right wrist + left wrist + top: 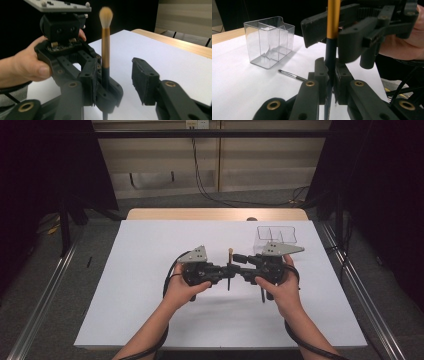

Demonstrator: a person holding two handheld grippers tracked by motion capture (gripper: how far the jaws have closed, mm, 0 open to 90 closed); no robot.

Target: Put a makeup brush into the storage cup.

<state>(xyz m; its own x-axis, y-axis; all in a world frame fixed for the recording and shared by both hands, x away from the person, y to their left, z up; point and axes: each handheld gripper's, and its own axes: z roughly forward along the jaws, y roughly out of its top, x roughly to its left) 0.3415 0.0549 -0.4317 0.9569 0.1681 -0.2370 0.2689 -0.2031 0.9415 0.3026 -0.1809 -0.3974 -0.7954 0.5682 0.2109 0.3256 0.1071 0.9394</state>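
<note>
**Brush held upright between two pairs of tongs**

Over the middle of the white bench (150, 285), the person's two hands met nose to nose. The left tongs (331, 75) were clamped tight on the dark lower handle of a makeup brush (105, 50), which stood upright with its pale bristles on top and its gold ferrule above the black grip. The handle's lower end ran down between the jaws and out below them.

The right tongs (116, 80) stood around the same brush, higher up. No earlier moment was there to compare, but the gap told enough: one jaw lay close beside the handle, the other stood well apart from it, so these tongs were open and not pressing on the brush.

Beyond the hands, toward the far right of the bench, stood a clear plastic organiser (270, 41) with several compartments. A second, thinner brush (291, 74) lay flat on the white surface just in front of it.
</note>
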